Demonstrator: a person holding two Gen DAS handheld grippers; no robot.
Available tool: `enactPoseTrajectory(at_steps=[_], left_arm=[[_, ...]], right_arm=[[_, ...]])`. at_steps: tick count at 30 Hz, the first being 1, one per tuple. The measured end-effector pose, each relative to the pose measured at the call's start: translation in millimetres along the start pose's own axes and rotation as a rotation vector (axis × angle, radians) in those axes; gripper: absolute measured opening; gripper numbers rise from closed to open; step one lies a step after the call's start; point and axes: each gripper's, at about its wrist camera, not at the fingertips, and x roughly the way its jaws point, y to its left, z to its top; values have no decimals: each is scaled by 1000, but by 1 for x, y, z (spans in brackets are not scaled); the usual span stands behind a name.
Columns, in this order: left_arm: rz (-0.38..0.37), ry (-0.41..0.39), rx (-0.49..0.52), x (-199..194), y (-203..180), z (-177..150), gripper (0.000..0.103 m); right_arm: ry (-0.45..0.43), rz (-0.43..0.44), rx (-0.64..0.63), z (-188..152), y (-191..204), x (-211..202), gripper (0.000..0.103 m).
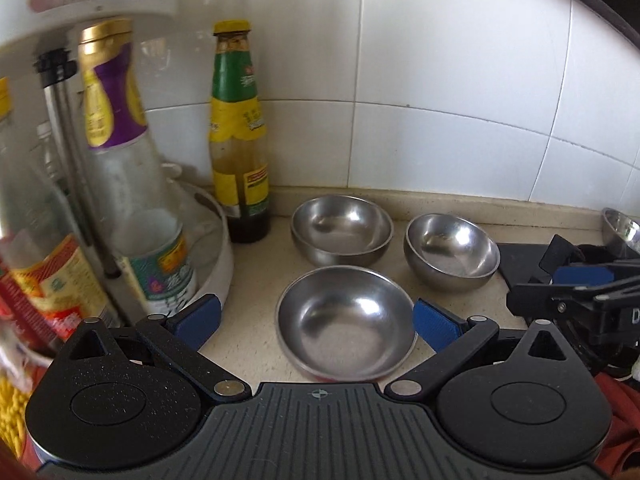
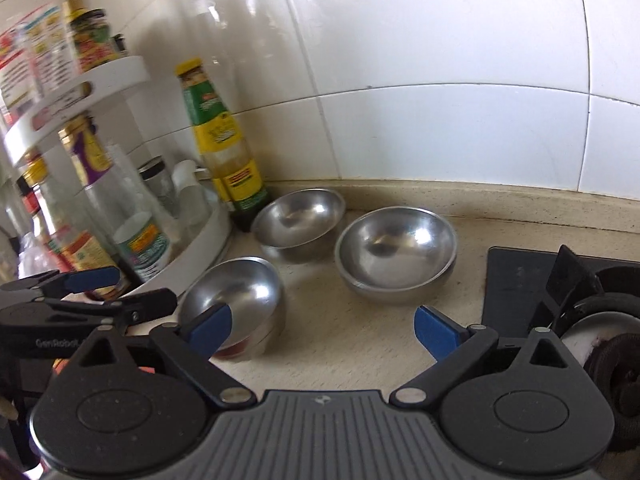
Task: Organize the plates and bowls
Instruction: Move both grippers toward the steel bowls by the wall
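Three steel bowls sit on the bench; the nearest bowl (image 1: 347, 322) lies between the wide-open left tongs (image 1: 318, 322), unpinched. The right tongs (image 2: 322, 330) gape wide, empty, a bowl (image 2: 396, 256) just beyond them

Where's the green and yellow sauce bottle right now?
Left in both views, the sauce bottle stands against the tiled wall, between the white rack and the rear steel bowl.

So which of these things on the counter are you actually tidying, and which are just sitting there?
Part of the job:
- near steel bowl
- back steel bowl, looks like two nested
- right steel bowl
- another bowl's edge, far right

Just lying about:
- green-and-yellow sauce bottle
- white turntable rack of bottles
- stove top
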Motion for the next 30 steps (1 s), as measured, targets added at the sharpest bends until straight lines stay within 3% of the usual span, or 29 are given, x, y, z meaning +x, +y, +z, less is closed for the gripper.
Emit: enactPoseTrajectory(at_steps=[4, 10, 14, 19, 23, 28, 30], left_arm=[[-23, 38, 19, 18, 1, 4, 103], [-92, 119, -21, 42, 12, 14, 103], [-98, 147, -56, 52, 17, 16, 103], [-156, 113, 17, 55, -2, 35, 103], [-208, 148, 15, 68, -14, 46, 103], [-336, 171, 55, 82, -44, 63, 103], [-350, 201, 53, 96, -54, 68, 103]], right_arm=[[16, 5, 28, 7, -11, 12, 93], [47, 4, 80, 19, -28, 25, 82], [78, 36, 80, 19, -27, 32, 81], [63, -3, 115, 28, -38, 35, 80], [65, -54, 120, 35, -50, 39, 77], [78, -46, 208, 57, -76, 49, 59], [97, -57, 233, 64, -86, 56, 57]])
